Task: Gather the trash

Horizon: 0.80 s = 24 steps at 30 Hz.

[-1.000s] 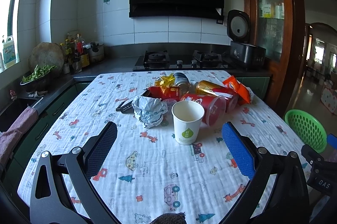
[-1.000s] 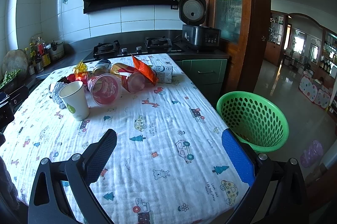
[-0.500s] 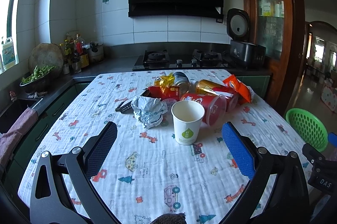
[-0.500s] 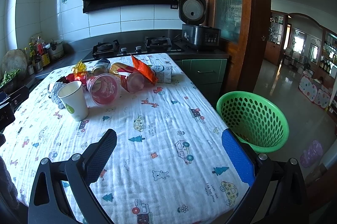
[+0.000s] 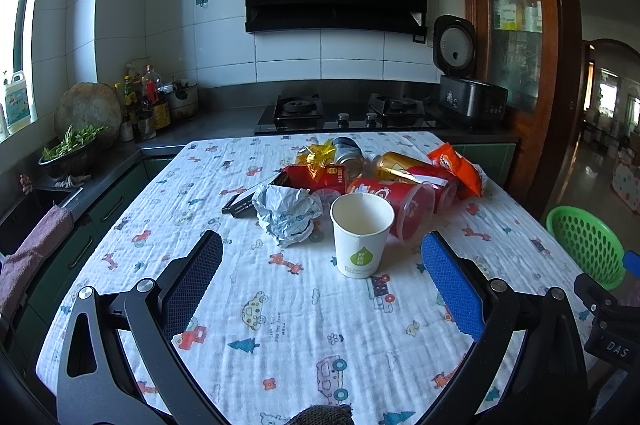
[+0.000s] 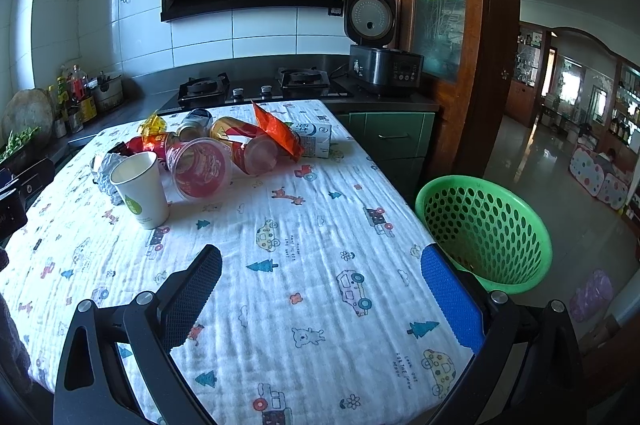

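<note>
Nothing on the table has moved since a second ago; both claws hang in nearly the same spots, and the left one has only crept a tiny bit closer to the trash. Far on the left, by the window, a bowl of green leaves (image 5: 68, 149) sits on the dark counter. The table (image 5: 280, 337) wears a white cloth with little cars, trees and giraffes on it. The left gripper (image 5: 322, 279) hangs over the near part of the table with its two fingers spread wide and nothing between them. Just past it is the trash pile: a crumpled paper ball (image 5: 286, 213), then a white paper cup (image 5: 361, 235) standing upright beside it. Behind the cup lies a red plastic cup (image 5: 404, 207) on its side, touching the paper cup, with a gold can (image 5: 394, 165) and an orange snack bag (image 5: 456, 169) farther back. A small milk carton (image 6: 314, 141) lies behind the bag. The right gripper (image 6: 322, 279) hangs over the near right corner of the table, fingers also spread wide and empty. Off the right edge of the table sits a green basket (image 6: 484, 233), lower than the tabletop and well apart from the pile.
</note>
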Each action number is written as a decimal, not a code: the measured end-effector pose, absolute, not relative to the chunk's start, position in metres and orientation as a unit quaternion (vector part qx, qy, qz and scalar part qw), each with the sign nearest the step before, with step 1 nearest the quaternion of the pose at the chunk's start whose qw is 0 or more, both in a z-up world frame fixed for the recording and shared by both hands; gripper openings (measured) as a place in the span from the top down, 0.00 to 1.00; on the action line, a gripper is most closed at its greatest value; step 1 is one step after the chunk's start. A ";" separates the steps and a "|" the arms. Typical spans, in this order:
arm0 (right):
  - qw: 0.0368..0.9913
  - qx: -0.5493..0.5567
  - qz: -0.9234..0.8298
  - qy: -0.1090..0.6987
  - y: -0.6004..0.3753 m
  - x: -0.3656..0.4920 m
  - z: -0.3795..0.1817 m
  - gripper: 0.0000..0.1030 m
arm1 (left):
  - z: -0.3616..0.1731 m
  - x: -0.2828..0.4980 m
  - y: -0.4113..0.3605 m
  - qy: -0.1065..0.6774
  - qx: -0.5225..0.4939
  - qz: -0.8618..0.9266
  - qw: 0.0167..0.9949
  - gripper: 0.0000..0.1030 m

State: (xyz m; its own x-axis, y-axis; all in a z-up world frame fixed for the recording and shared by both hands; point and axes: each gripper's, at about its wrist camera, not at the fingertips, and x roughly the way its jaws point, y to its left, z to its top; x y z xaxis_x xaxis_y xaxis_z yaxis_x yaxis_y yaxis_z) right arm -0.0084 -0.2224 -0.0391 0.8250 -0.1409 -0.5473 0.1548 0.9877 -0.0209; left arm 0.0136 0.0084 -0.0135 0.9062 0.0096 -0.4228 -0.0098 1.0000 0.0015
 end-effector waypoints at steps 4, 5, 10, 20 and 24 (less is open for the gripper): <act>0.955 0.007 -0.074 0.287 -0.219 -0.004 -0.039 0.06 | -0.011 0.023 0.009 0.223 0.001 0.007 0.975 0.05; 0.955 0.005 -0.073 0.288 -0.218 -0.002 -0.039 0.06 | -0.011 0.024 0.010 0.224 0.001 0.007 0.975 0.05; 0.953 0.000 -0.068 0.295 -0.217 0.007 -0.040 0.06 | -0.013 0.029 0.015 0.229 0.001 0.009 0.973 0.05; 0.950 -0.008 -0.049 0.308 -0.213 0.035 -0.040 0.06 | -0.015 0.052 0.016 0.247 0.004 0.013 0.969 0.05; 0.950 -0.012 -0.040 0.310 -0.211 0.046 -0.038 0.06 | -0.016 0.060 0.018 0.253 0.004 0.015 0.967 0.05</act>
